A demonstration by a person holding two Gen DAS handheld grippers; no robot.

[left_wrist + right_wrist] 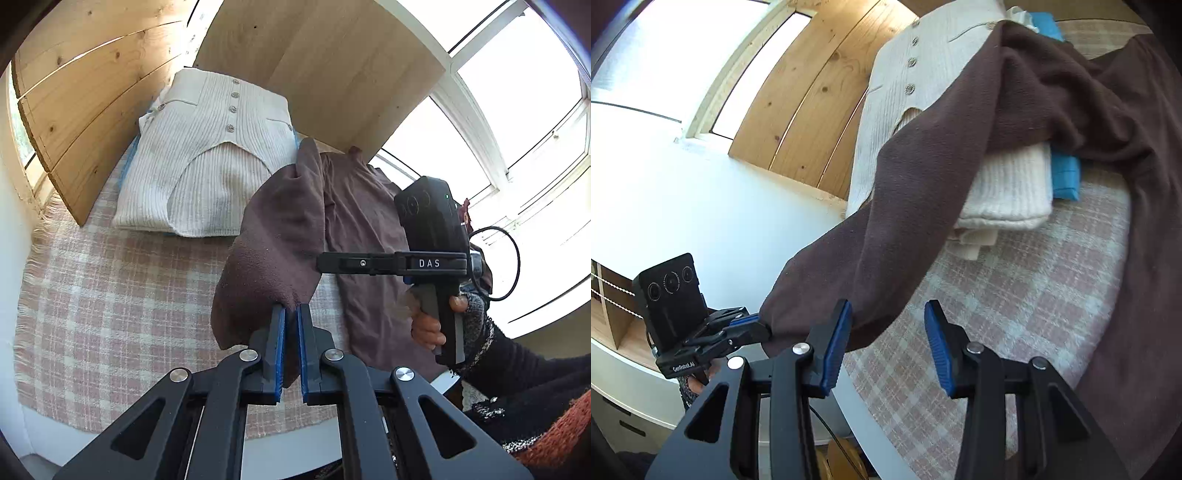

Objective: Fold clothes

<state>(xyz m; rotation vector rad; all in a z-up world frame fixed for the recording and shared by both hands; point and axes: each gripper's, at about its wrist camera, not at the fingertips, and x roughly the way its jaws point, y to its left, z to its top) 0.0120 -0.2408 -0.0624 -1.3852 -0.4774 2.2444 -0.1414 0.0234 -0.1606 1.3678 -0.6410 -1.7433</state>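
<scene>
A brown garment (295, 229) is seen draped over a plaid cloth (110, 295), its sleeve end lifted & pinched in the left gripper (291, 314), jaws clamped on the fabric. The right gripper (888, 332) is held w/ jaws apart, nothing gripped, the sleeve hanging just beside its left finger. A cream ribbed cardigan (210, 155) is already folded & stacked on a blue item (1065, 173) by the wooden boards (85, 96), so part of the job looks done. The brown piece is judged barely begun: sleeve to be laid in, body still rumpled, folds left to make. A hand (430, 325) is visible on the right tool's grip
</scene>
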